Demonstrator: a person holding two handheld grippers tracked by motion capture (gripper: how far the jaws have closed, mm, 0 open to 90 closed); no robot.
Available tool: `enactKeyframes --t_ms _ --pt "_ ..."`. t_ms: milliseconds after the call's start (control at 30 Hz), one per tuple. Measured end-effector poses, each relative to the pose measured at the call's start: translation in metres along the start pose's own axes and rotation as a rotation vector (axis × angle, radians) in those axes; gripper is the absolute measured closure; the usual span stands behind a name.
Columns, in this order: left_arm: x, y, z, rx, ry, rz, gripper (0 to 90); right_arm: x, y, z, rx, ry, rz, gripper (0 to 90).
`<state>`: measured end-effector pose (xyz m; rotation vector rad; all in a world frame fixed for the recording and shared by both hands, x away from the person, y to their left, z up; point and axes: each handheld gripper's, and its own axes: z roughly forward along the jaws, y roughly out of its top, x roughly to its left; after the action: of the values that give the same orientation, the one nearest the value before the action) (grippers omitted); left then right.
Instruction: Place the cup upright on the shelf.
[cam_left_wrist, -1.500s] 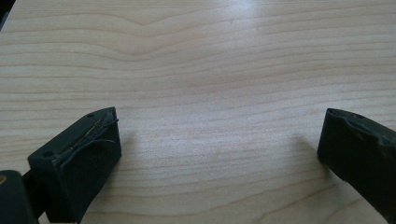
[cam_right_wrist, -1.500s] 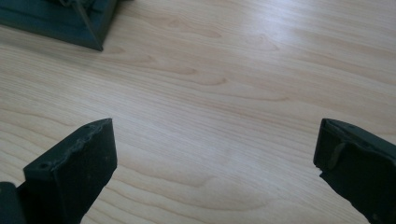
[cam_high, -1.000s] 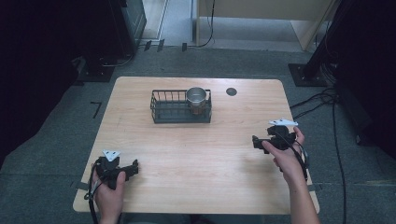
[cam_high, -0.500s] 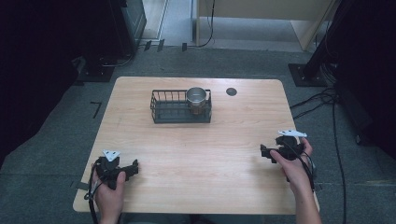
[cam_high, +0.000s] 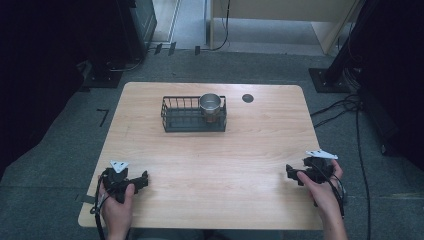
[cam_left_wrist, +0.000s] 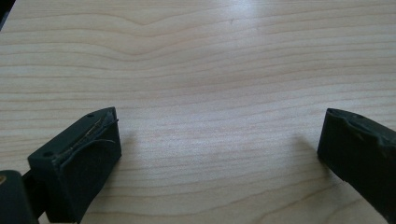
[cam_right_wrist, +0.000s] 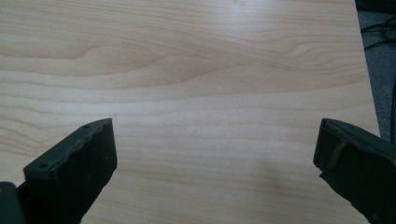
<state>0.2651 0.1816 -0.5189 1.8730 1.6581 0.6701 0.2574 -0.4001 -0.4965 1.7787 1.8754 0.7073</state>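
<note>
Metal cup (cam_high: 210, 102) sat in the wire basket (cam_high: 176, 120) at upper centre, job seemingly done, while left gripper (cam_high: 142, 180) and right gripper (cam_high: 290, 172) rested lower corners, jaws wide, empty.

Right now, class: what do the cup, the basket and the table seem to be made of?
Cup: probably metal, with a shiny grey rim and wall. Basket: thin dark wire, likely coated metal, with open bars. Table: pale wood-grain top, matte; whether solid wood or laminate cannot be told.
</note>
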Motion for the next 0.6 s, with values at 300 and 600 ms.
enactKeyframes --t_ms 300,600 --pt "0.0 0.0 0.0 0.001 0.0 0.001 0.0 -0.004 -0.017 -0.006 0.005 -0.02 0.008 0.0" --pt "0.0 0.0 0.0 0.0 0.0 0.0 0.0 -0.007 -0.031 -0.009 0.018 -0.028 0.016 0.0"
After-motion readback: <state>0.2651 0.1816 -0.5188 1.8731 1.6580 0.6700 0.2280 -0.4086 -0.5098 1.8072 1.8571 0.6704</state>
